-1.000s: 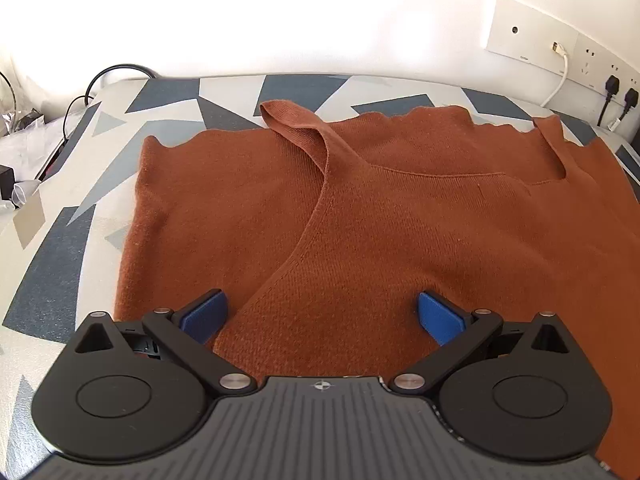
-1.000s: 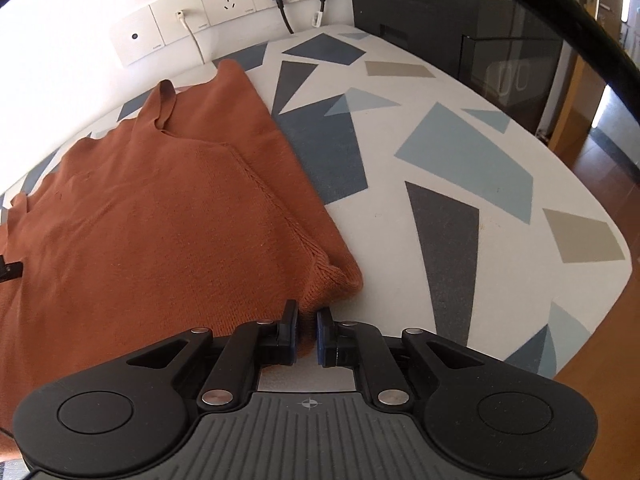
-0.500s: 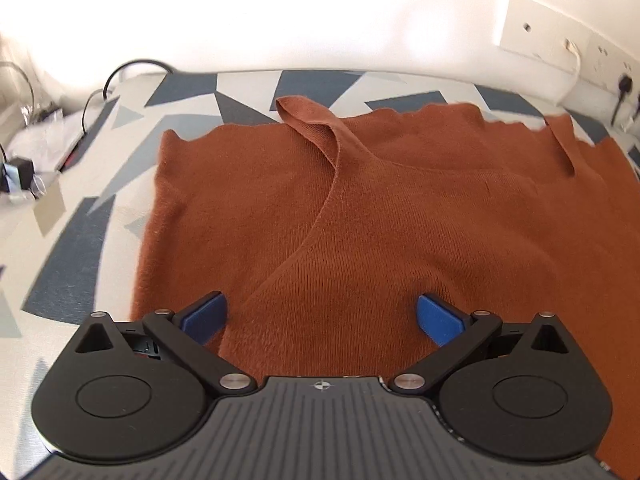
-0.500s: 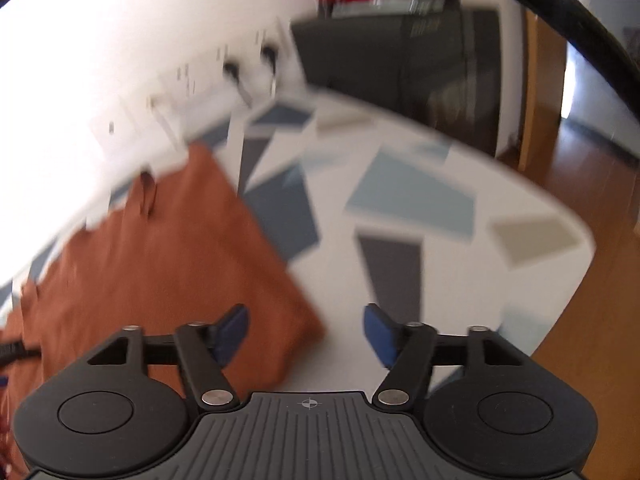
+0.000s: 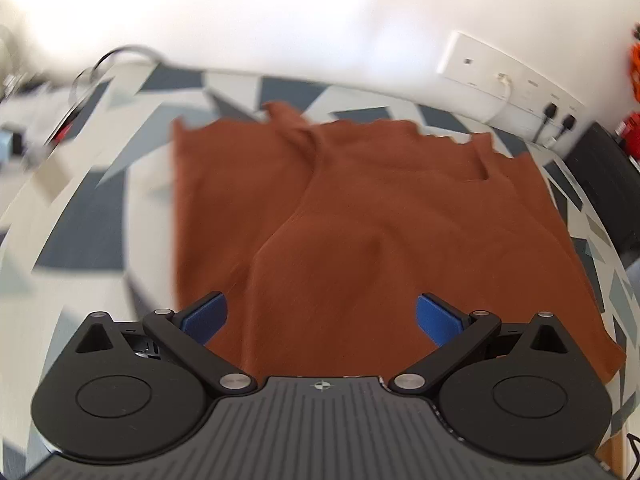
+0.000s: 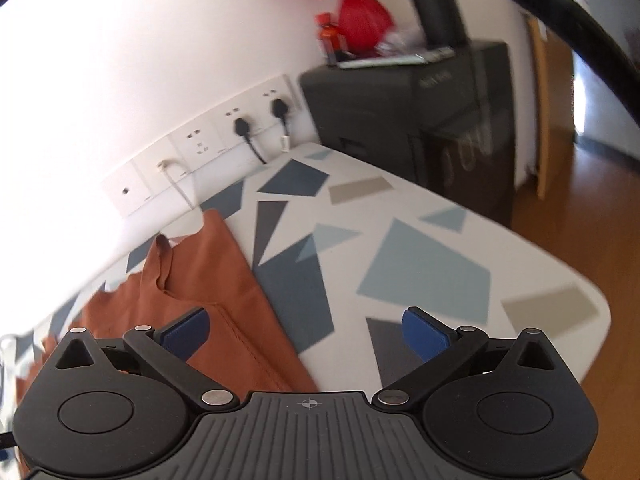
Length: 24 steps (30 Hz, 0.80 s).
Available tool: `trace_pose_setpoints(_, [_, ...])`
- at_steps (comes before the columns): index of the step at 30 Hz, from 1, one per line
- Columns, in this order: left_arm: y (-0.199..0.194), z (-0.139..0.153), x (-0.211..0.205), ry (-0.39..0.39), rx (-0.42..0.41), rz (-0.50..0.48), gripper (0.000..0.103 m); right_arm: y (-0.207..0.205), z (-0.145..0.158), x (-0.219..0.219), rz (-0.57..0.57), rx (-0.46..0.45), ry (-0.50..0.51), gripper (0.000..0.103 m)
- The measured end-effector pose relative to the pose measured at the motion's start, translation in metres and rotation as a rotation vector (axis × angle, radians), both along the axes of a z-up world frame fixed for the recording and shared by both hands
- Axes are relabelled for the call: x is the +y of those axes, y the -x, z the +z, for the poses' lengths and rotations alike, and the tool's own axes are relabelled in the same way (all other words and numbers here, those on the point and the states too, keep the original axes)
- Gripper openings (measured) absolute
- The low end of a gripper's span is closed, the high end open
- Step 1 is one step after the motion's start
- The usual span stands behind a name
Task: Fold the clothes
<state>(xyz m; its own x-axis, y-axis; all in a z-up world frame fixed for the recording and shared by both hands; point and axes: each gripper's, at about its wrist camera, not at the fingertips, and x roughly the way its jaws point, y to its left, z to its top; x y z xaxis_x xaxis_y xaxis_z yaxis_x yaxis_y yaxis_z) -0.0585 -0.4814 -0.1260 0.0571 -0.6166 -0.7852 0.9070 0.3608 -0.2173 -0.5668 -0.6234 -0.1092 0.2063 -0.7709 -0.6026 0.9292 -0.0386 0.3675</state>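
A rust-brown knitted top (image 5: pixel 380 216) lies spread on the patterned table (image 5: pixel 100 200), with one side folded over the middle. My left gripper (image 5: pixel 320 316) is open and empty, held above the near part of the top. In the right wrist view the top's right edge (image 6: pixel 224 300) lies at the lower left. My right gripper (image 6: pixel 306 334) is open and empty, raised over the top's right edge and the bare table (image 6: pixel 420 264).
A white socket strip with plugs (image 6: pixel 208 152) runs along the back wall. A dark cabinet (image 6: pixel 420 120) with a red vase (image 6: pixel 360 20) stands at the table's far right. Cables and small items (image 5: pixel 24 136) lie at the far left. The wooden floor (image 6: pixel 580 208) lies beyond the right edge.
My right gripper has opened, let go of the top's corner and lifted away. My left gripper has stayed open and has pulled back and up.
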Motion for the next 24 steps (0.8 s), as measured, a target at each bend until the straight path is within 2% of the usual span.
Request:
trace_pose_setpoints(2, [-0.003, -0.006, 0.016, -0.01, 0.011, 0.039, 0.103, 0.0, -0.002, -0.003, 0.035, -0.015, 0.002, 0.102])
trace_pose_setpoints(5, [-0.007, -0.015, 0.034, -0.03, 0.004, 0.087, 0.103, 0.002, -0.013, -0.01, 0.081, -0.13, -0.055, 0.102])
trace_pose_setpoints(7, [-0.011, -0.019, 0.04, -0.055, -0.001, 0.113, 0.103, -0.005, -0.02, -0.014, 0.098, -0.137, -0.089, 0.102])
trace_pose_setpoints(13, [-0.016, -0.028, 0.047, -0.086, 0.016, 0.168, 0.103, -0.047, -0.019, -0.027, 0.219, 0.018, -0.076, 0.102])
trace_pose_setpoints(18, [-0.004, -0.026, 0.039, -0.073, -0.005, 0.121, 0.103, -0.084, -0.019, -0.031, 0.359, 0.193, -0.038, 0.102])
trace_pose_setpoints(20, [0.002, -0.026, 0.033, -0.073, -0.031, 0.08, 0.103, -0.094, -0.021, -0.034, 0.39, 0.219, -0.042, 0.102])
trace_pose_setpoints(24, [0.01, -0.033, 0.017, -0.119, -0.077, 0.033, 0.103, -0.095, -0.025, -0.04, 0.419, 0.207, -0.04, 0.102])
